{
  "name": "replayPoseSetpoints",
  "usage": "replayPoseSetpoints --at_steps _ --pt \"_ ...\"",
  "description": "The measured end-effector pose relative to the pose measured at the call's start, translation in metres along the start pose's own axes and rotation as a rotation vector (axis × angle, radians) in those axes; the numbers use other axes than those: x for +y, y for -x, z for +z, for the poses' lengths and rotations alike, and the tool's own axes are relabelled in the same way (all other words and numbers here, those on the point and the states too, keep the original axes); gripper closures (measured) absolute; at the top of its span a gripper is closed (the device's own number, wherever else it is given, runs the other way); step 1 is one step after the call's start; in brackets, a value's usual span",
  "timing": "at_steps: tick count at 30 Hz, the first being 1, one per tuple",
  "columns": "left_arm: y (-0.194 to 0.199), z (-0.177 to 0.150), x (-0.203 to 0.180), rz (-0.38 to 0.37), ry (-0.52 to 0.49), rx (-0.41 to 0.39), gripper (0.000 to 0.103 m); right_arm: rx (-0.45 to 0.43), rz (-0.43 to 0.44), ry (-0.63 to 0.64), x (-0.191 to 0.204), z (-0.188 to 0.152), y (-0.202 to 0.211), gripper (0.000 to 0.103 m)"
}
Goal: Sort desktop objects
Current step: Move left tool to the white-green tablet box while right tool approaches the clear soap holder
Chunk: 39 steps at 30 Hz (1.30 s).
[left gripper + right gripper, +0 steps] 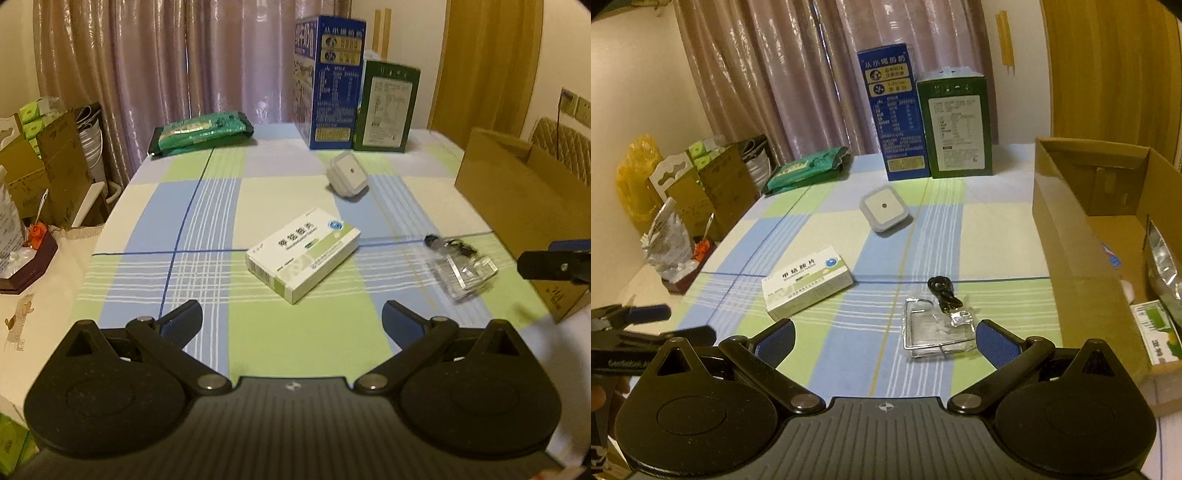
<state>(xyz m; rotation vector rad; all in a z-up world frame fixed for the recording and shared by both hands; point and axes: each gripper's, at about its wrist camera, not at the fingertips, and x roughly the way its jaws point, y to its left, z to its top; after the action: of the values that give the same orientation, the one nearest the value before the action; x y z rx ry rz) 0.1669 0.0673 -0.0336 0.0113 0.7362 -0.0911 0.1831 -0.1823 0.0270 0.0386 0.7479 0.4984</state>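
Cardboard box (1071, 206) interior shows only in your right wrist view: a silver foil pouch (1161, 266) and a green-printed packet (1156, 332) lie inside. Your left wrist view gets just the outer wall of that box.

Medicine box (303, 254) is the landmark, flat on the checked desk (207, 206). Beyond it, toward the curtain, sits the white square night light (347, 177). Between it and the cardboard box lies a clear plastic bag (938, 328) with a black cable (942, 291) at its far end, sharp in the right view and blurred in the left. Far behind it, a tall blue carton (328, 85) and a green carton (388, 107) stand touching side by side; a green pack (203, 133) lies off to the far left corner.

Left tongs (291, 325) are spread wide, holding nothing, hovering just short of the medicine box. Right tongs (884, 343) are also wide and empty; the clear bag lies just inside the right finger. The bag's contents are unreadable.
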Motion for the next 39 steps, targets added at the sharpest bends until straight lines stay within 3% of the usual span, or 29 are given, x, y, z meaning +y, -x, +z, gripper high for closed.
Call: replayPoseSetpoints --at_steps 13,19,25,39 --pt "-0.044 0.003 0.012 -0.042 -0.043 0.082 0.001 0.062 -0.031 -0.007 -0.014 -0.004 -0.042 0.002" --pt "-0.063 0.015 0.017 -0.037 -0.108 0.064 0.001 0.085 -0.025 -0.016 -0.021 0.000 -0.057 0.002" --pt "-0.086 0.020 0.026 -0.090 -0.084 0.086 0.001 0.137 -0.025 -0.005 -0.027 0.004 -0.080 0.002" --pt "-0.131 0.030 0.012 -0.115 -0.290 0.025 0.001 0.207 -0.100 0.042 -0.038 0.008 -0.122 0.002"
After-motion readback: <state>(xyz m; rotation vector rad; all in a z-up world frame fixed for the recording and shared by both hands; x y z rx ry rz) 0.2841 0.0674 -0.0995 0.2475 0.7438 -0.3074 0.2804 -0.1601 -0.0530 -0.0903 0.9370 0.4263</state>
